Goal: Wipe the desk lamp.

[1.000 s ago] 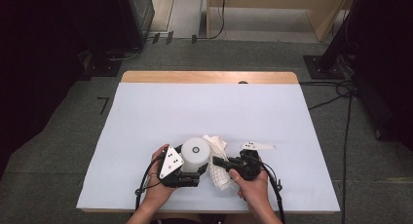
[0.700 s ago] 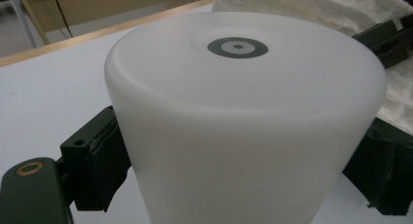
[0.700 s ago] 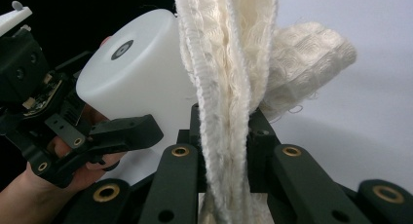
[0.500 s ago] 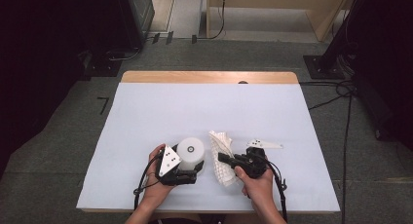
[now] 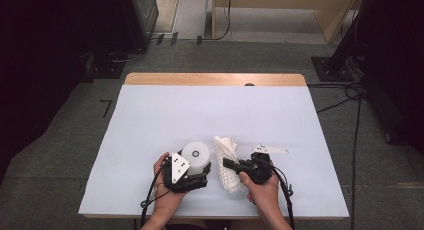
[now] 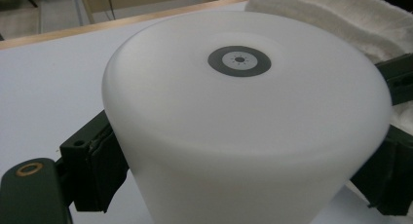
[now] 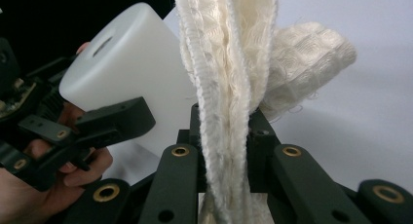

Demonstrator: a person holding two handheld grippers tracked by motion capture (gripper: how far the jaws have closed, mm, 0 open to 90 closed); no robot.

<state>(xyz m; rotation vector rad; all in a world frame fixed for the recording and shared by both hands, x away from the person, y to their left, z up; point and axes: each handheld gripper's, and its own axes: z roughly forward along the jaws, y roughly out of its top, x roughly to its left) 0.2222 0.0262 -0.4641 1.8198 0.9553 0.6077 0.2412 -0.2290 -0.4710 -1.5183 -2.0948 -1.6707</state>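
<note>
On the near part of the white table (image 5: 150,120), close to the person's edge, stands a white round container (image 5: 196,155) with a small dark ring in the middle of its top. The left gripper (image 5: 200,176) holds this container: in the left gripper view its two black jaws press on the left and right sides of the container (image 6: 243,117). Just to the right of it is a cream woven cloth (image 5: 227,162), bunched and partly raised from the table. The right gripper (image 5: 231,165) is closed on this cloth; in the right gripper view the cloth (image 7: 229,87) rises upward, pinched between the two jaws. The container and the cloth are very near each other, almost touching.
</note>
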